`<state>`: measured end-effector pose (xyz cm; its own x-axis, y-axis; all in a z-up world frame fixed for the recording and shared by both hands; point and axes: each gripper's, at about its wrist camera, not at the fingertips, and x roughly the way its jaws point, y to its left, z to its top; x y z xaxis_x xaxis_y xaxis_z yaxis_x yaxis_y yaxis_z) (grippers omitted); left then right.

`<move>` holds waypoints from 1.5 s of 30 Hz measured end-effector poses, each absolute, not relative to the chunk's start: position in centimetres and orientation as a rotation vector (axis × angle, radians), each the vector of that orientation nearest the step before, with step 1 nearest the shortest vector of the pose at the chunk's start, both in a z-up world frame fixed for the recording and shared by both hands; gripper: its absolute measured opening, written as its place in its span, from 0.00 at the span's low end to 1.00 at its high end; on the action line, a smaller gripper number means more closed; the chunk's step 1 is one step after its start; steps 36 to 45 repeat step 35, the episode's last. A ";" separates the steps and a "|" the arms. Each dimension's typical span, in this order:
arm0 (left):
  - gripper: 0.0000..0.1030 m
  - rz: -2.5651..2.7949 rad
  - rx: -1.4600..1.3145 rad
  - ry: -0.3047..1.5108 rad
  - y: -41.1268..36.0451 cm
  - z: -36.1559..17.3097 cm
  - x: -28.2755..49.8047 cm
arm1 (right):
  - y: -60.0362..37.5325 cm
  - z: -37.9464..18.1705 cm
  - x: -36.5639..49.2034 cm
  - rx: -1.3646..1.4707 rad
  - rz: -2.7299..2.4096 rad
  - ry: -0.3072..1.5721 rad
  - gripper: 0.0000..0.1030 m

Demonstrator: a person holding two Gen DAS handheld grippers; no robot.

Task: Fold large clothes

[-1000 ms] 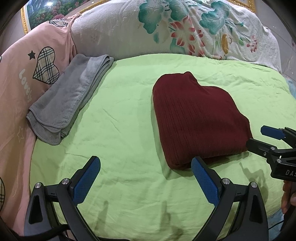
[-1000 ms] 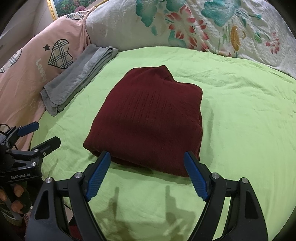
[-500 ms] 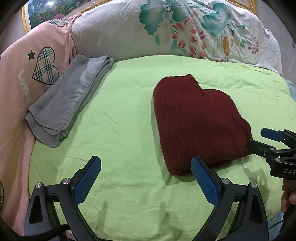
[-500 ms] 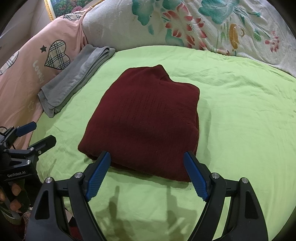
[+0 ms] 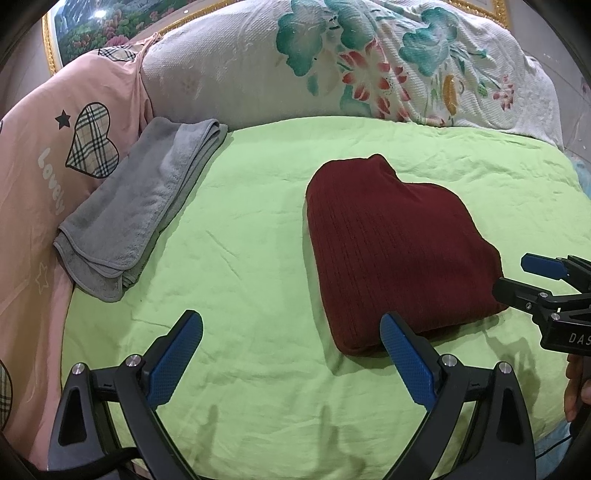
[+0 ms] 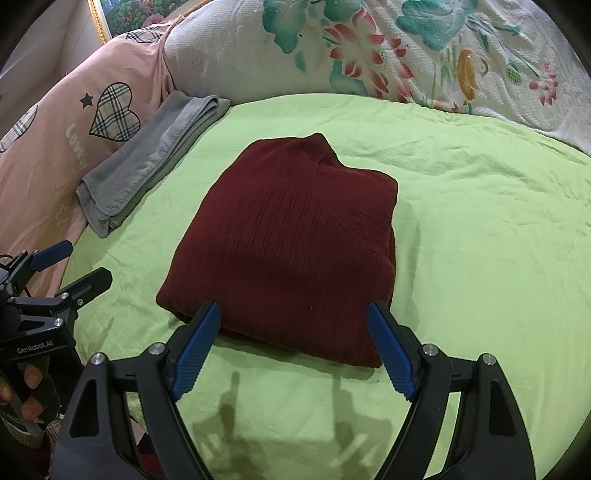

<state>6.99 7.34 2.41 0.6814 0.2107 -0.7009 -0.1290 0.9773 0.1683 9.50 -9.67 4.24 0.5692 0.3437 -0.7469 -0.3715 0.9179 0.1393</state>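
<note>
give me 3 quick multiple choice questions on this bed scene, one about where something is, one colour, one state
1. Where does the grey towel lie?
A. on the sweater
B. at the green sheet's left edge, beside the pink bedding
C. on the floral pillow

2. What colour is the folded sweater?
A. dark red
B. navy
C. white

3. How does the right gripper stand?
A. shut on the sweater
B. shut on the towel
C. open, holding nothing

Answers: 1 B, it lies along the sheet's left border; 2 A, its knit is maroon; 3 C, both blue pads stand wide apart at the sweater's near edge.

framed pic [image 5: 110, 22] cropped, pillow [image 6: 406, 48] cut off
</note>
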 end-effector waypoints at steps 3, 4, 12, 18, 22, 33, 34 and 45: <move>0.95 0.192 0.109 0.799 7.3 2.4 7.0 | -9.6 4.3 9.4 -0.031 0.422 0.869 0.79; 0.95 0.190 0.108 0.799 7.3 2.4 7.0 | -9.6 4.3 9.4 -0.032 0.421 0.868 0.79; 0.95 0.189 0.111 0.792 7.0 2.6 6.8 | -9.7 4.4 9.4 -0.031 0.422 0.866 0.79; 0.95 0.190 0.113 0.792 6.9 2.7 6.7 | -9.6 4.4 9.3 -0.030 0.422 0.866 0.79; 0.95 0.189 0.109 0.795 6.9 2.7 6.8 | -9.6 4.4 9.3 -0.030 0.421 0.866 0.79; 0.95 0.166 0.104 0.807 7.0 2.4 7.9 | -9.8 4.4 9.6 -0.019 0.417 0.872 0.79; 0.95 0.163 0.101 0.811 7.0 2.4 8.0 | -9.8 4.3 9.8 -0.019 0.417 0.874 0.79; 0.95 0.163 0.096 0.813 7.1 2.4 8.2 | -9.9 4.3 9.9 -0.020 0.419 0.875 0.79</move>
